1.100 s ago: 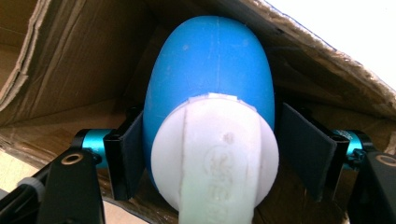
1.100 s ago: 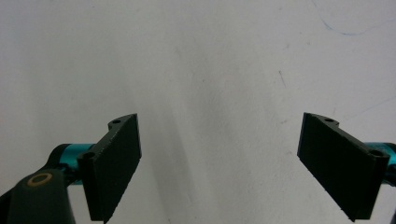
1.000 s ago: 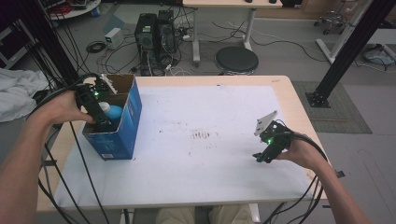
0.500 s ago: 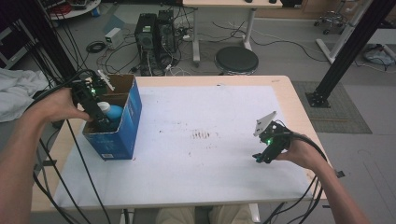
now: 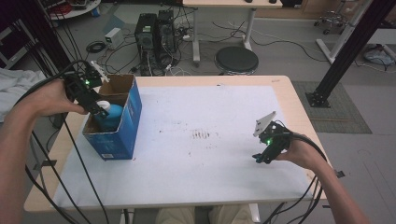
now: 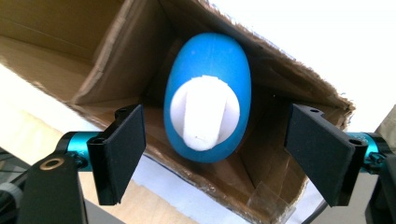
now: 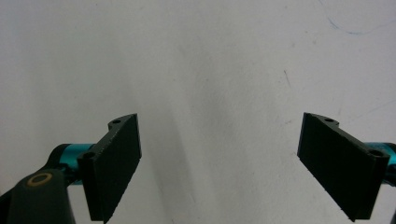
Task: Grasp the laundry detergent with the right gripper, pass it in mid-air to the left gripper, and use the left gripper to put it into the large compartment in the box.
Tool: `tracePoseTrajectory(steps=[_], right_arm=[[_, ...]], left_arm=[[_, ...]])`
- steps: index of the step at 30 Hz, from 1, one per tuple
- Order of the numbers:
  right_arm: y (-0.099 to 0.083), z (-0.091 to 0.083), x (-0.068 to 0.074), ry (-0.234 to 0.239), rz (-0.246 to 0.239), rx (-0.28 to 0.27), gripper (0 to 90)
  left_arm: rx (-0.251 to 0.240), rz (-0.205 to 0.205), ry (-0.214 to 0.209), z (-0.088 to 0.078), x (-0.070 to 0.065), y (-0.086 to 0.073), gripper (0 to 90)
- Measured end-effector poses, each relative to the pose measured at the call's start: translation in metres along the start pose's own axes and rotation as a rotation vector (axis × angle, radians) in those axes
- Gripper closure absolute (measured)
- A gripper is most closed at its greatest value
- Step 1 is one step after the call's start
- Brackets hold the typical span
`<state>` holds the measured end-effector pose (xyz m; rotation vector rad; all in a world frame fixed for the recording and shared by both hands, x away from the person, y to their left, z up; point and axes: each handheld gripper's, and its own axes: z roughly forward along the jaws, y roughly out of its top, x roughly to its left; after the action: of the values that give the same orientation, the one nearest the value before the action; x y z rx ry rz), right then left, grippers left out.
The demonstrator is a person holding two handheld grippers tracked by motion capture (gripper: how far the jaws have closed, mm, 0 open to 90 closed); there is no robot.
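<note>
A blue bottle with a white cap (image 6: 208, 93) stands inside an open cardboard box with blue outer sides (image 5: 126, 126) at the table's left. My left gripper (image 5: 99, 106) hovers over the box mouth and points down at the bottle (image 5: 111, 114). Its jaws have just been opening and now stand wide on either side of the bottle without touching it. In the left gripper view the left gripper (image 6: 215, 140) looks straight onto the cap. My right gripper (image 5: 260, 157) rests low over the white sheet at the right, open and empty, as the right gripper view (image 7: 219, 158) confirms.
A white sheet (image 5: 210, 140) with faint scuff marks covers most of the wooden table. Cables trail from both grippers off the near edge. Beyond the far edge stand a black stool (image 5: 236, 59) and computer towers (image 5: 154, 35); a black frame post (image 5: 345, 51) rises at the right.
My left gripper has risen a little above the box and its jaws have spread apart, leaving the bottle in the box. The right gripper has stayed put.
</note>
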<state>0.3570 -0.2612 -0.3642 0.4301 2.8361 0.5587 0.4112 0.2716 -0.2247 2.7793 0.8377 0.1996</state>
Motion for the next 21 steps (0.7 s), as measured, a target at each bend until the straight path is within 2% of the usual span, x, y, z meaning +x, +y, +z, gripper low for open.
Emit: tracePoseTrajectory(steps=[4, 7, 12, 15, 17, 21], right_arm=[[0.0, -0.001, -0.001, -0.003, 0.001, 0.0, 12.7], [0.001, -0.002, -0.001, -0.003, 0.004, 0.0, 12.7], [0.003, -0.002, -0.002, -0.003, -0.002, -0.005, 12.8], [0.003, -0.002, -0.002, -0.004, -0.001, -0.009, 12.8], [0.003, -0.003, -0.002, -0.004, -0.001, -0.009, 12.7], [0.004, -0.002, -0.002, -0.005, -0.004, -0.008, 12.7]], left_arm=[[-0.016, 0.027, 0.016, -0.013, -0.006, 0.01, 20.1], [-0.028, 0.064, 0.031, -0.022, -0.013, 0.02, 20.2], [-0.055, 0.12, 0.028, -0.033, -0.029, 0.041, 20.1], [-0.061, 0.16, 0.029, -0.034, -0.041, 0.055, 20.1], [-0.06, 0.18, 0.041, -0.03, -0.051, 0.065, 16.6], [-0.06, 0.233, 0.024, -0.019, -0.068, 0.082, 16.4]])
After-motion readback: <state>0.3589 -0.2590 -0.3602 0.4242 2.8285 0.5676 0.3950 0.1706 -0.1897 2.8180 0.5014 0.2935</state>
